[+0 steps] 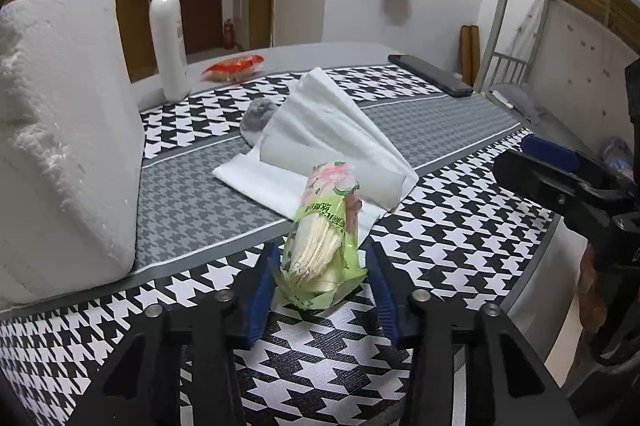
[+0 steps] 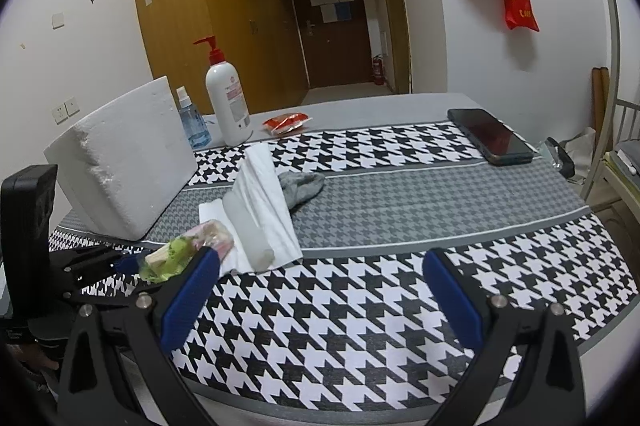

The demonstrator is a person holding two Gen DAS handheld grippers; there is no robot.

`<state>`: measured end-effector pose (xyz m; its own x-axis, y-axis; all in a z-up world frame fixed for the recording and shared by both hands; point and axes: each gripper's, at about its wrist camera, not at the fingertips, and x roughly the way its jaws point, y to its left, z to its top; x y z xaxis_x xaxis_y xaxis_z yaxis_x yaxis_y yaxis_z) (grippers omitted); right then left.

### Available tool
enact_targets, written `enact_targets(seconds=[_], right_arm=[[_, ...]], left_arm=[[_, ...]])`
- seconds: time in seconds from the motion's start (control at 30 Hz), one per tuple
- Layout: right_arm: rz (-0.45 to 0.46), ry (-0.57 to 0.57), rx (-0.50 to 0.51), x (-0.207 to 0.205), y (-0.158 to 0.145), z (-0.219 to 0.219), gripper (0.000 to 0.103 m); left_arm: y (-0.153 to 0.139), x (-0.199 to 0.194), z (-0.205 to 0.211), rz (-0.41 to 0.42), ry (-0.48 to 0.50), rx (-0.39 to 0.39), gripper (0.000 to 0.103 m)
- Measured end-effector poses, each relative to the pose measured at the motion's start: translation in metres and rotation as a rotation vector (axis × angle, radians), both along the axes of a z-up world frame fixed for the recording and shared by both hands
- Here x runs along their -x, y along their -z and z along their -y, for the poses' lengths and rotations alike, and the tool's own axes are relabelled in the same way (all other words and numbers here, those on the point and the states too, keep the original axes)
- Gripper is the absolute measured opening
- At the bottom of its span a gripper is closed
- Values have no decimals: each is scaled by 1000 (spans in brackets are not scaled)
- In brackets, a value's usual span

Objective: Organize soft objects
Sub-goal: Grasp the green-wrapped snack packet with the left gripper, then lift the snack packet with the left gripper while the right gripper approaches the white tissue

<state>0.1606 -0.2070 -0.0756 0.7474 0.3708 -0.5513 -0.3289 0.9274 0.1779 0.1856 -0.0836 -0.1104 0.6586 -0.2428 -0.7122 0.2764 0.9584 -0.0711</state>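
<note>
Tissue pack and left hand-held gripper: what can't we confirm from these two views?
- Contact: left wrist view shows the tissue pack between the left hand-held gripper fingers; slight gaps show, so pad contact is unclear.
- Right wrist view: a right hand-held gripper finger covers part of the pack.
- Pack print: too small and blurred to read.
- Grey sock: half hidden behind the white towel.
- Foam block: cut off by the left edge.

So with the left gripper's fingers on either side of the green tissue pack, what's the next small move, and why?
Probably finish closing the left gripper on the tissue pack, then lift. The pack stands between its blue pads, and the right-hand pad still shows a gap, so I can't call the grip firm yet. The right gripper is open over bare patterned cloth, holding nothing.
</note>
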Motion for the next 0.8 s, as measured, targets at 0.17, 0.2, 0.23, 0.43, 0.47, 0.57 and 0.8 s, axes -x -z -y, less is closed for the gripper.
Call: enact_targets(seconds=[0.17,0.2,0.23,0.43,0.47,0.57,0.8], right_arm=[[-4,1,1,0,1,1,103],[-6,1,2,0,1,1,103],[-8,2,4,0,1,1,103],[-12,-3,8,0,1,1,103],[-14,-6,10,0,1,0,103],[-18,-13,18,0,1,-4,103],[-34,-49,35,-8,4,-20,103]], left_arm=[[0,1,2,9,8,-1,32],[0,1,2,7,11,4,32],[0,1,2,6,14,7,31],[-6,6,0,26,20,16,31],[-6,7,-1,30,18,17,31],[-10,12,-7,44,4,20,31],[-14,24,-27,76,-48,4,31]])
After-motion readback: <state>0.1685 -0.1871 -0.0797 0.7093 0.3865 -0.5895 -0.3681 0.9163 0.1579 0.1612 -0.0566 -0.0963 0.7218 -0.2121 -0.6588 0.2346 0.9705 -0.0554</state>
